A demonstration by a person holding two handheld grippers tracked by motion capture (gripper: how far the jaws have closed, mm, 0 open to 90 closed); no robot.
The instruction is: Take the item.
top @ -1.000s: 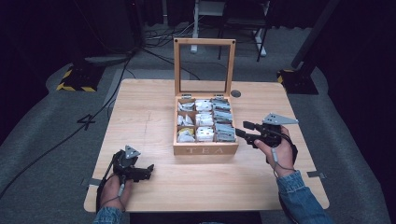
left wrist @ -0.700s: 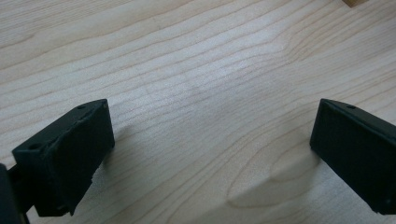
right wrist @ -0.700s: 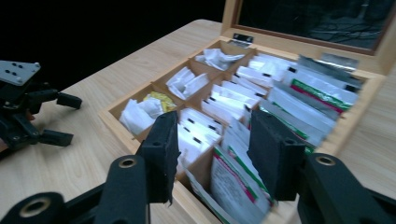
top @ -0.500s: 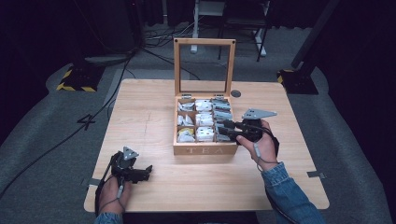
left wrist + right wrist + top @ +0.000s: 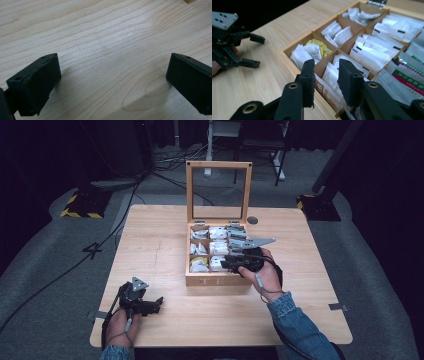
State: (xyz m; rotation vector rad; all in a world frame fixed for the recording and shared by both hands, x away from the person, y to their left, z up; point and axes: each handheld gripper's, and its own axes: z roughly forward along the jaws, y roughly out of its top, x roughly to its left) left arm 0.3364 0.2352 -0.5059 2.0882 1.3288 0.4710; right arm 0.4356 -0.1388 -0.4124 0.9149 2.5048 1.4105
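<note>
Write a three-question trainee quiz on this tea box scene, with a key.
1. True or false: the tea box has its lid shut.
2. Which gripper is over the box: A left, B right?
3. What lies under the left gripper's open jaws?

Key: 1 false, the lid stands upright. 2 B; its jaws have just been closing, over the sachets in a front compartment, not yet pressing them. 3 Bare table.

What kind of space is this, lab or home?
Probably a lab or recording studio: a lone wooden table on grey floor, dark curtains behind, cables and stand legs beyond it, hazard-striped base.
</note>
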